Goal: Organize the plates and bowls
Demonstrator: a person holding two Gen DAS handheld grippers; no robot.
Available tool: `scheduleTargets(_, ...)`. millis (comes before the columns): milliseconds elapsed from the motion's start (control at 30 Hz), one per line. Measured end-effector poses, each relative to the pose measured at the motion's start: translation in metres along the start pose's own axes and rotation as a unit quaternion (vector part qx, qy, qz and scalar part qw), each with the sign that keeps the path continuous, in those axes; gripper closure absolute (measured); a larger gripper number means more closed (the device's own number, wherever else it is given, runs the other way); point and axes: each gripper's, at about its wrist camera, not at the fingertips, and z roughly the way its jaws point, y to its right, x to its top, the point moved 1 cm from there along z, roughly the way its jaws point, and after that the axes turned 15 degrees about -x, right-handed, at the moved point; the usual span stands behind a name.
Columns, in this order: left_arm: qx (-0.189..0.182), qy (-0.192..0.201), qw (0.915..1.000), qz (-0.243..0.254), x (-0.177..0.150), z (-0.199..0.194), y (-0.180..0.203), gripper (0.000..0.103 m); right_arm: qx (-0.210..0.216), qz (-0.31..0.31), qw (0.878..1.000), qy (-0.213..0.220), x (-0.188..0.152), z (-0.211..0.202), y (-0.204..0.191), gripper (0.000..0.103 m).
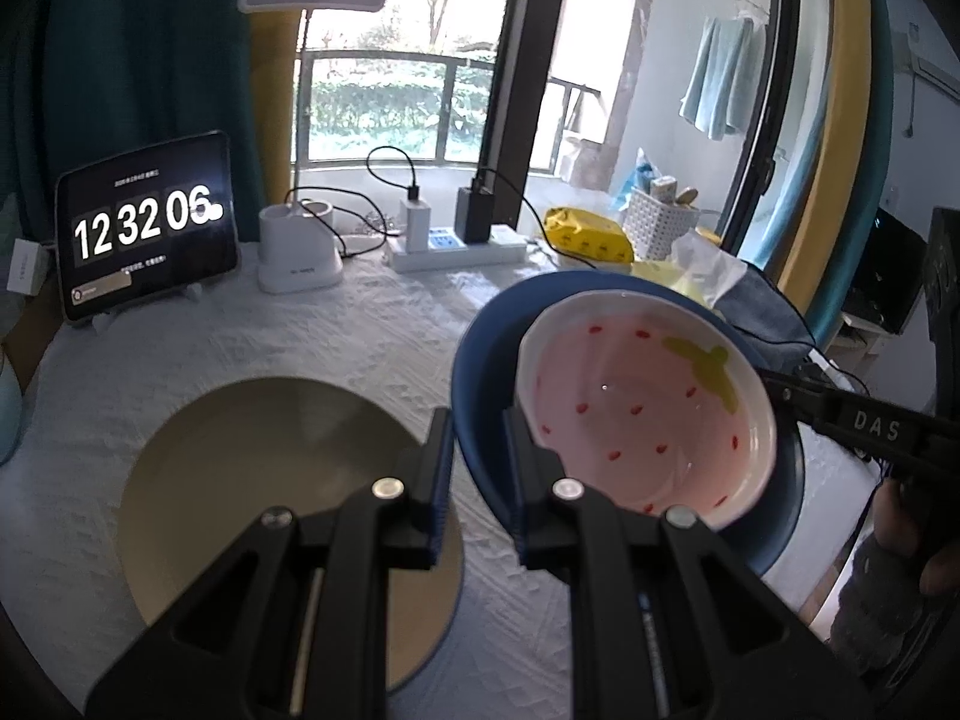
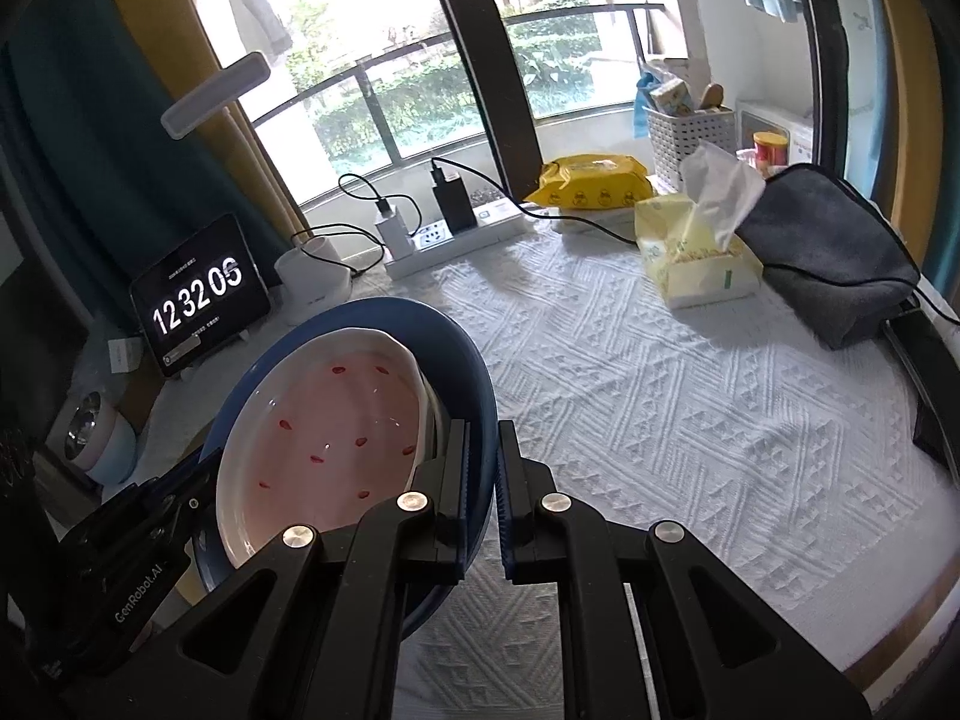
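Note:
A blue bowl [image 1: 480, 372] with a pink strawberry-pattern bowl [image 1: 648, 414] nested inside is held above the table, tilted. My left gripper [image 1: 477, 462] is shut on the blue bowl's left rim. My right gripper [image 2: 483, 474] is shut on the blue bowl's [image 2: 462, 360] opposite rim; the strawberry bowl [image 2: 330, 420] sits just left of its fingers. The right gripper also shows in the left wrist view [image 1: 804, 390]. A flat tan plate [image 1: 270, 480] lies on the white tablecloth below and left of the left gripper.
At the table's back stand a tablet clock [image 1: 147, 234], a white lamp base [image 1: 300, 252], a power strip with chargers [image 1: 456, 240], a yellow wipes pack [image 2: 591, 180], a tissue pack [image 2: 696, 252], a white basket [image 2: 690, 138] and a grey pouch [image 2: 834, 240].

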Motion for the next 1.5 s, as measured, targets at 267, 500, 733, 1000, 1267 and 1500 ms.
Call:
scheduleTargets(267, 0.004, 0.01, 0.9999, -0.004, 0.003, -0.013, -0.011, 0.088, 0.004, -0.003, 1.0, 0.002, 0.003, -0.005, -0.016, 0.092)
scheduleTargets(500, 0.008, 0.018, 0.9998, -0.005, 0.008, -0.024, -0.019, 0.088, 0.006, -0.01, 1.0, 0.005, 0.006, -0.008, -0.03, 0.092)
scheduleTargets(733, 0.014, 0.024, 0.9996, -0.011, 0.011, -0.031, -0.028, 0.088, 0.011, -0.016, 1.0, 0.006, 0.008, -0.008, -0.042, 0.092)
scheduleTargets(1000, 0.023, 0.03, 0.9991, -0.018, 0.013, -0.04, -0.039, 0.088, 0.019, -0.024, 1.0, 0.005, 0.009, -0.006, -0.059, 0.092)
scheduleTargets(1267, 0.03, 0.037, 0.9985, -0.025, 0.014, -0.048, -0.052, 0.088, 0.023, -0.035, 0.999, 0.002, 0.011, -0.003, -0.077, 0.092)
scheduleTargets(1500, 0.039, 0.042, 0.9978, -0.035, 0.012, -0.058, -0.067, 0.088, 0.03, -0.046, 0.998, 0.0, 0.011, -0.001, -0.094, 0.092)
